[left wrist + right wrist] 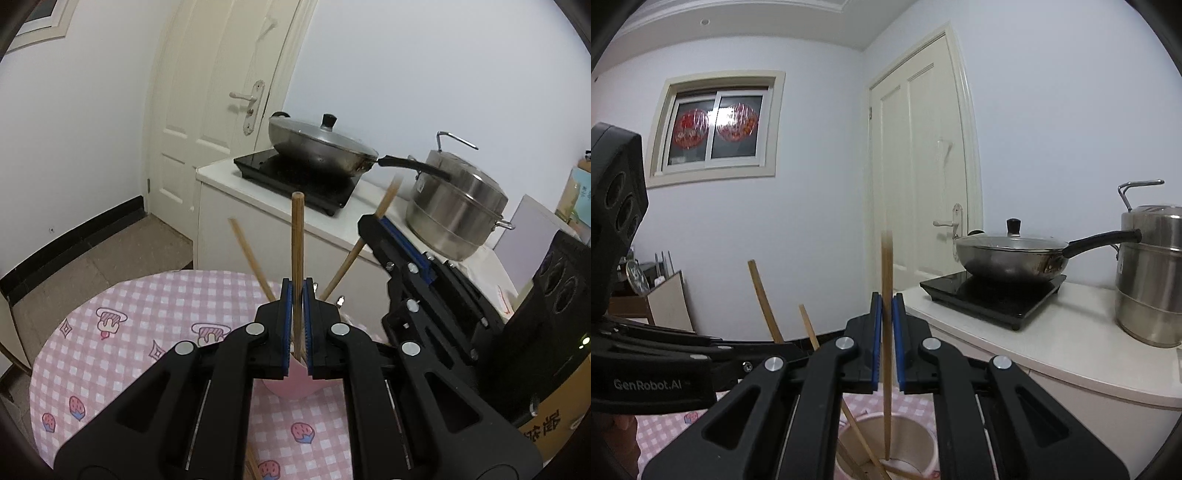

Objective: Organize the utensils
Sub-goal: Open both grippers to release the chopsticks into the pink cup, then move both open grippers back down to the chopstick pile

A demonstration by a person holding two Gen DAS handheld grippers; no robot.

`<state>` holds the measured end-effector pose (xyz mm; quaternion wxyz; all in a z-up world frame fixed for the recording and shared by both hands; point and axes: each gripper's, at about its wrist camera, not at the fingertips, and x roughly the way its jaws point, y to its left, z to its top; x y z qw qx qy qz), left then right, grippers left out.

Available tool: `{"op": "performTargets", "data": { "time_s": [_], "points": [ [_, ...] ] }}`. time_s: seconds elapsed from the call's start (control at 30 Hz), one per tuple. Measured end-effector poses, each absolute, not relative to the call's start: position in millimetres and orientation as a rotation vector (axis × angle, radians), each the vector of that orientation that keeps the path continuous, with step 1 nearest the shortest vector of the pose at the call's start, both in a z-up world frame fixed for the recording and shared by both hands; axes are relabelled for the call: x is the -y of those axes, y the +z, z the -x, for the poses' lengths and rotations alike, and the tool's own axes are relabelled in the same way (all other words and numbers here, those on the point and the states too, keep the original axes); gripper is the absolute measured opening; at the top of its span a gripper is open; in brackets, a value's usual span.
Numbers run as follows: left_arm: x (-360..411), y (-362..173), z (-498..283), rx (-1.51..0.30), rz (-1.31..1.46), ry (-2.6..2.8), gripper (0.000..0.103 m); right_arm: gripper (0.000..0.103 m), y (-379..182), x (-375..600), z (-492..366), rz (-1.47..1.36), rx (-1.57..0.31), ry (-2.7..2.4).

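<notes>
A pink cup (295, 386) stands on the pink checked tablecloth (147, 354) and holds several wooden chopsticks. My left gripper (297, 291) is shut on one upright chopstick (297, 236) above the cup. My right gripper (373, 221) enters from the right and is shut on another chopstick (386, 201), which slants down toward the cup. In the right wrist view my right gripper (886, 302) pinches that chopstick (886, 266), whose lower end is inside the cup (908, 439). My left gripper's body (665, 365) shows at the left.
A white counter (221, 173) behind the table carries a black induction hob (295, 177) with a lidded wok (317, 147) and a steel steamer pot (458, 210). A cardboard box (554, 417) sits at the right. A white door (214, 110) is behind.
</notes>
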<state>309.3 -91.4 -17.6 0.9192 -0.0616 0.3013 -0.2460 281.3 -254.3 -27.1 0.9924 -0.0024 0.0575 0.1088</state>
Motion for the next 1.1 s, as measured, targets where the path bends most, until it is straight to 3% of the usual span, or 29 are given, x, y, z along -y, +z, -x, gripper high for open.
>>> {"op": "performTargets", "data": {
  "time_s": [0.13,0.3,0.67,0.7,0.77,0.8,1.1],
  "points": [
    [92,-17,-306,-0.640,0.111,-0.502,0.007,0.006,-20,251,-276,0.022,-0.139,0.221],
    [91,-15,-297,-0.658,0.094,-0.490,0.007,0.033,-12,248,-265,0.042,-0.178,0.216],
    [76,-1,-266,-0.660,0.076,-0.455,0.007,0.048,8,255,-228,0.048,-0.170,0.180],
    [74,0,-264,-0.658,0.076,-0.451,0.009,0.049,11,256,-224,0.045,-0.170,0.176],
    [69,4,-255,-0.645,0.076,-0.441,0.034,0.050,13,257,-215,0.039,-0.173,0.177],
    [66,5,-250,-0.630,0.080,-0.434,0.060,0.051,14,258,-211,0.036,-0.177,0.176],
    [35,-1,-211,-0.642,0.079,-0.375,0.062,0.053,4,249,-180,0.036,-0.258,0.211]
  ]
}}
